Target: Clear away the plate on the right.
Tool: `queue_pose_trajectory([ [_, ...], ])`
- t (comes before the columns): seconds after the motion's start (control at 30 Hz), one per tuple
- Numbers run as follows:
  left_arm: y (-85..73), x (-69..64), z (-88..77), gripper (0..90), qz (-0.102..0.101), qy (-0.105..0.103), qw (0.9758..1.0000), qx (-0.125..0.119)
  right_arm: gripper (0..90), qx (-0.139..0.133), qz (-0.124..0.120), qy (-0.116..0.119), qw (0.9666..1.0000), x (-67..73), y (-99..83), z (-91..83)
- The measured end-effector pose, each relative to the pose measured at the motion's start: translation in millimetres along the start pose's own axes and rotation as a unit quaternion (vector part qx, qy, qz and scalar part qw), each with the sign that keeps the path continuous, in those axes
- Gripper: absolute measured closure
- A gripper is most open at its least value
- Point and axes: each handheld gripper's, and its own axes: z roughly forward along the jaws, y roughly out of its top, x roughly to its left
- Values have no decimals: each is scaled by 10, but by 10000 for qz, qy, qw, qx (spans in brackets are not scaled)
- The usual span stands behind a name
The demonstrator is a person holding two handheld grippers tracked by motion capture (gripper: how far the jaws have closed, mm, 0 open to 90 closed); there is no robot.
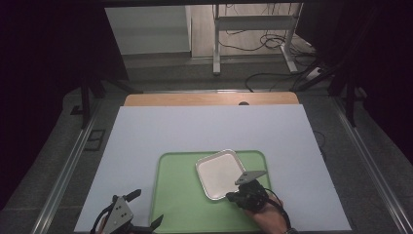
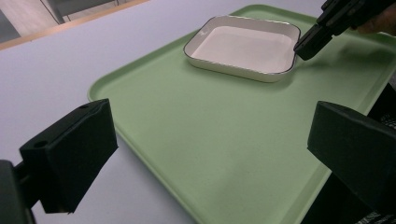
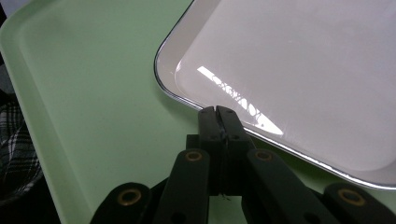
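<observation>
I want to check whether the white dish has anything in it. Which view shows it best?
The left gripper view: the whole white dish sits in frame, visibly empty. The high view shows it small, with the right tool at its near edge. The right gripper view crops it.

the white dish (image 3: 299, 70) runs off the top and right edges of the right gripper view, and the right gripper (image 3: 217, 112) covers a short stretch of its near rim. whether the pressed-together jaws pinch that rim or merely touch it cannot be told. in the high view the left gripper (image 1: 144, 210), well left of the dish, is cut by the bottom edge.
</observation>
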Motion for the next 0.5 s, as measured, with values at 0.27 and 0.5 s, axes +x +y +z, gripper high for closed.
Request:
queue_pose_trajectory([
  [0.27, -1, 1, -1, 12, -2, 7, 10000, -1, 897, -51, -152, 9, 9999, 61, 58, 83],
  [0.5, -1, 1, 0, 12, 1, 7, 10000, 4, 897, -97, -239, -40, 9997, 118, 119, 161],
])
